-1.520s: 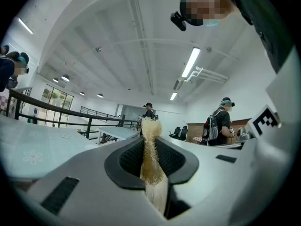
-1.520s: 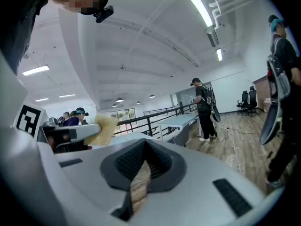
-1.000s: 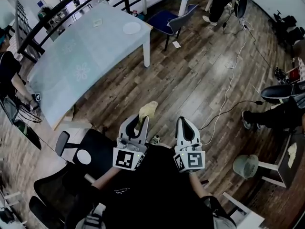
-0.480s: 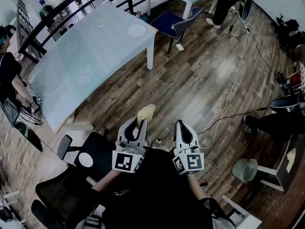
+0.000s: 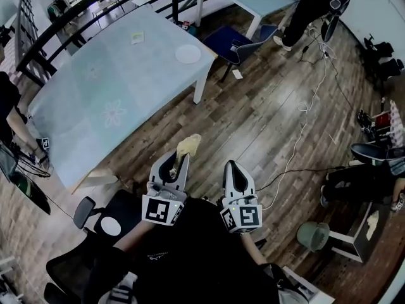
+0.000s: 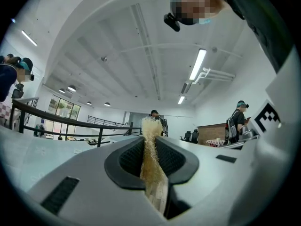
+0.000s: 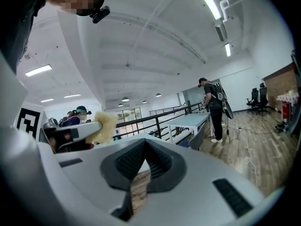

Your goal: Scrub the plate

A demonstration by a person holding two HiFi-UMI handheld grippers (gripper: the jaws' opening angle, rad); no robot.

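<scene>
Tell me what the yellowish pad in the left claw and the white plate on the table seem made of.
The pad, pinched in the left claw, looks like coarse fibre, perhaps loofah or a scouring sponge: pale yellow, matt, with frayed bristly edges. The plate looks smooth and plain white; ceramic or plastic, too small to tell.

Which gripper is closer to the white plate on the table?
Left. The left gripper, clamping a sponge, hangs over the floor short of the plate; the right gripper sits beside it, slightly farther.
</scene>
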